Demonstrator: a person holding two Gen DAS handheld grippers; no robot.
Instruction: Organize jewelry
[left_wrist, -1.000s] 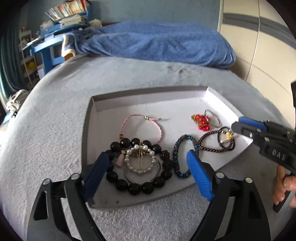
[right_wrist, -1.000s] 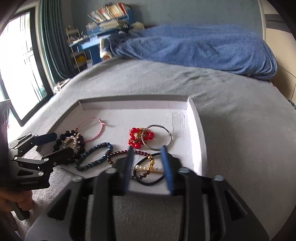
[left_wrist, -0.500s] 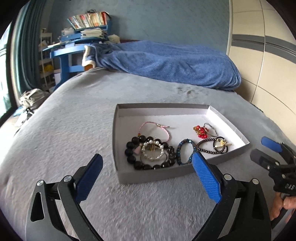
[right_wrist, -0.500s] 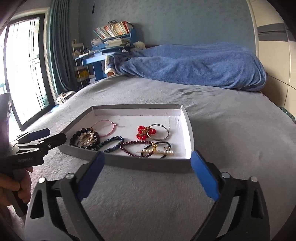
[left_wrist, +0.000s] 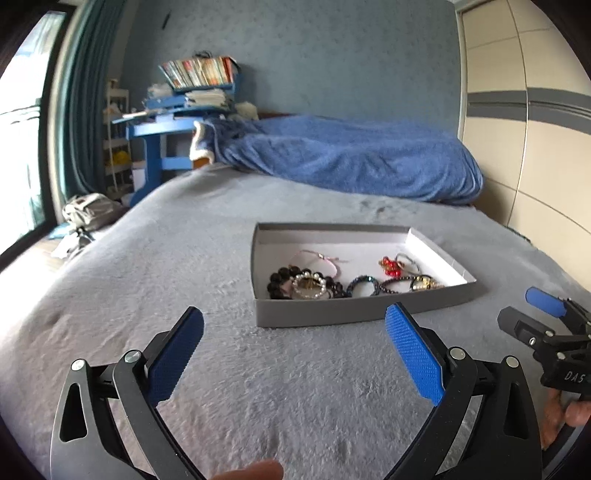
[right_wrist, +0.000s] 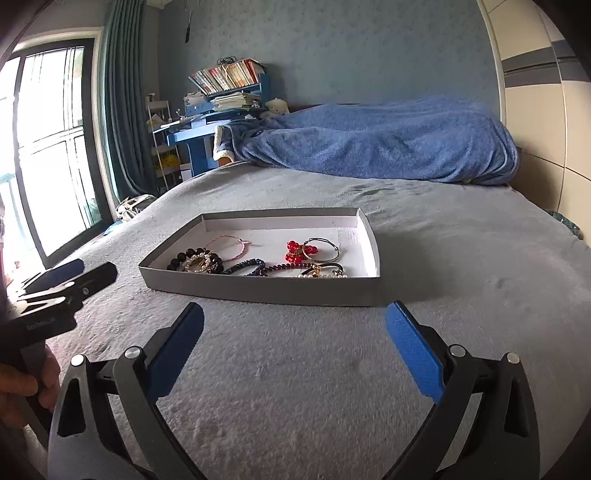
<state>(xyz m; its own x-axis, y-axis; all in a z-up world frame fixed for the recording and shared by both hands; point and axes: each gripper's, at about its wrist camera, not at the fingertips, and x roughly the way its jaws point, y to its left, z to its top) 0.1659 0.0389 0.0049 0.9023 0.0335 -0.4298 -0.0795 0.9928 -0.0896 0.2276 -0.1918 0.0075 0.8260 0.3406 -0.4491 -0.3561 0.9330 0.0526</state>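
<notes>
I hold both the left tongs (left_wrist: 293, 350) and right tongs (right_wrist: 295, 349) spread wide and empty over the grey bed (right_wrist: 461, 258), the jewelry tray (right_wrist: 266, 290) ahead, bracelets (right_wrist: 195, 260) inside.

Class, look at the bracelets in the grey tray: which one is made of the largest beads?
The black bead bracelet at the tray's window-side end. Its round black beads are clearly bigger than those of the blue and dark red strands beside it.
</notes>
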